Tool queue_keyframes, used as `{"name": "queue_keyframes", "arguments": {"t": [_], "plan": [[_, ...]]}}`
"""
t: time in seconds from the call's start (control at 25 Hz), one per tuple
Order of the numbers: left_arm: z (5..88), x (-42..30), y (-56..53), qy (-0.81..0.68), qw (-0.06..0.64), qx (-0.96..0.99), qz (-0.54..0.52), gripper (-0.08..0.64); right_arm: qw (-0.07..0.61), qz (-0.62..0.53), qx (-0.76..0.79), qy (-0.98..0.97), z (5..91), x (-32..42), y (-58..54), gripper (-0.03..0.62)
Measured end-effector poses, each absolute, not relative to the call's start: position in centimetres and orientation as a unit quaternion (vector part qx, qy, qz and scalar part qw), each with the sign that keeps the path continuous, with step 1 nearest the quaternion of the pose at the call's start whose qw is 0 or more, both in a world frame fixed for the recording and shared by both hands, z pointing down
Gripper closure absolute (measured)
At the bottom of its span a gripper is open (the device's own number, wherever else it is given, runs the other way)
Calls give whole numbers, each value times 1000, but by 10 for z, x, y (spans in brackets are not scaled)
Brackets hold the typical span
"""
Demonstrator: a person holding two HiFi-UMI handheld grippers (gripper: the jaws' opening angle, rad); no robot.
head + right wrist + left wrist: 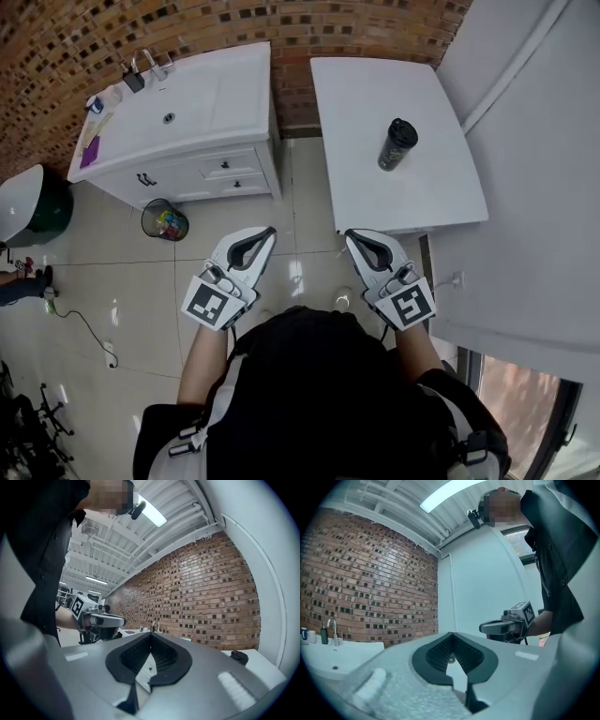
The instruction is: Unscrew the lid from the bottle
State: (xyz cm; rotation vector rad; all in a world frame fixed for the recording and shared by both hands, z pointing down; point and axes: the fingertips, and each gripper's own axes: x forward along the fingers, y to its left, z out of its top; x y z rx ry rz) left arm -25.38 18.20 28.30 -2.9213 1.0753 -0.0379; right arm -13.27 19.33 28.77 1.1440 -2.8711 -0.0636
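A dark bottle with a black lid stands upright on the white table ahead and to the right; its lid peeks over the table edge in the right gripper view. Both grippers are held low in front of the person's body, over the floor and well short of the table. My left gripper is shut with nothing between its tips. My right gripper is shut and empty too. Each gripper sees the other: the right gripper shows in the left gripper view, the left gripper in the right one.
A white sink cabinet with a tap and small items stands ahead to the left. A waste bin sits on the tiled floor before it. A brick wall runs behind; a white wall closes the right side.
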Motion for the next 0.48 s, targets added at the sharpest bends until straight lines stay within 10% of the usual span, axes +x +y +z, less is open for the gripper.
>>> {"name": "queue_keyframes", "arguments": {"t": [0.48], "plan": [[308,-106,134,306,-36,-951,-6,557,36,-27,404,-914,296,19,144,587]]}}
